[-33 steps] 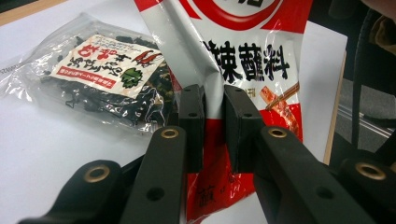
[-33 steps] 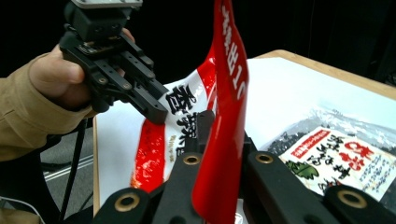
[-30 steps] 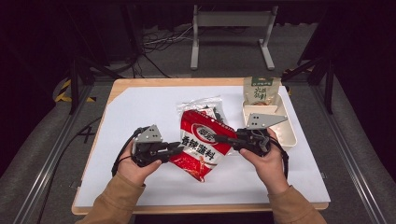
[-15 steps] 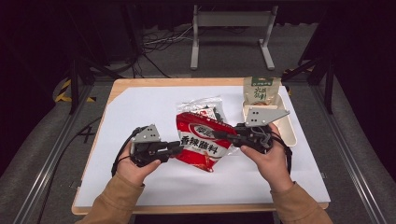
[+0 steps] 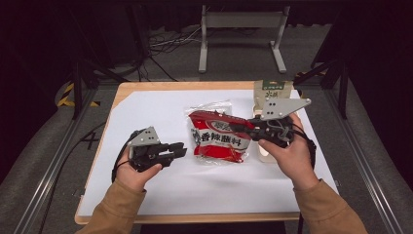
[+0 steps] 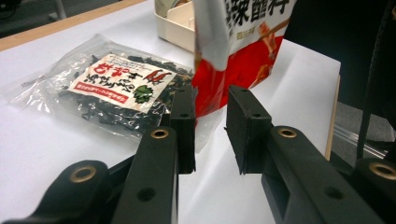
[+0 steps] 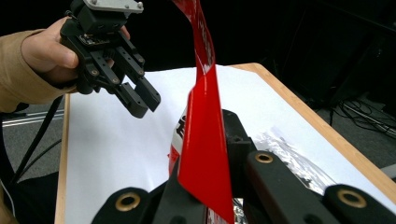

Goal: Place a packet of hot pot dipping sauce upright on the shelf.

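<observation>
— At centre of the white surface point(image 5: 160, 195): what's held?
— Red seasoning packet point(image 5: 217, 141), lifted off the sheet, its right edge pinched flat in the right tool point(image 5: 242, 127), jaws clamped on it.
— Left tool point(image 5: 181, 149)?
— Just left of the packet, not touching; jaws apart with a gap between the pads.
— Anything under it?
— Clear bag of dark dried bits point(image 6: 114, 88) lying flat, at the packet's far side. Cream tray point(image 5: 259, 152) and a green-labelled pouch point(image 5: 273, 90) at far right
</observation>
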`<state>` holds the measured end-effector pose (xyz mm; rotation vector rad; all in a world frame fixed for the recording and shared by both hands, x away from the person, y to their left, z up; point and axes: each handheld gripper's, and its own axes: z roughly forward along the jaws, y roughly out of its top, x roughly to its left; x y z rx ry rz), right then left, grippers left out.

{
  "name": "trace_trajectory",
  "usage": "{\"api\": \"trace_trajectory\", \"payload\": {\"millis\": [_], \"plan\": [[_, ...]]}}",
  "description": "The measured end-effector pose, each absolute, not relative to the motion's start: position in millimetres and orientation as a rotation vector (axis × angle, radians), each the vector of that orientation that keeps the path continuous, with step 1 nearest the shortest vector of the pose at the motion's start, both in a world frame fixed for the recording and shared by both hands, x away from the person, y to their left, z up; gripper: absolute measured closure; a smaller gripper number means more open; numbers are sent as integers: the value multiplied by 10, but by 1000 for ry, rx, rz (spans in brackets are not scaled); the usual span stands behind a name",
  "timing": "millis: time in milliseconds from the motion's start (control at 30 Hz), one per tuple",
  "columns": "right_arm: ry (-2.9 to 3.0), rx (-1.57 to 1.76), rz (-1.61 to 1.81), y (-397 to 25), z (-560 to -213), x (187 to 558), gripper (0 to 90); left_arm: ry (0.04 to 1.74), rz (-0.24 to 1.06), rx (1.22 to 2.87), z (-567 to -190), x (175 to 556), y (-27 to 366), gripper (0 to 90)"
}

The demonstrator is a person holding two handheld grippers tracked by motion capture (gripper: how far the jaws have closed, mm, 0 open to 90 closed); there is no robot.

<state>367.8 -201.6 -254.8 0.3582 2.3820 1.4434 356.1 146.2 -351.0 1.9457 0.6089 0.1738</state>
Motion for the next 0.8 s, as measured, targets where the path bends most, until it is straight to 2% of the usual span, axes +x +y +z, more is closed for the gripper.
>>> {"api": "trace_trajectory", "payload": {"millis": [200,500,800], "plan": [[2378,350,1414,-2141,-2421,3733,893,624,198,1941,-3496,3587,1537,679],[2360,339,1343,-2312,-2284,3839,893,646,219,1958,-3505,3635,1630,562],[2342,341,1322,-2472,-2211,3959,893,664,230,1967,-3535,3682,1697,494]]}}
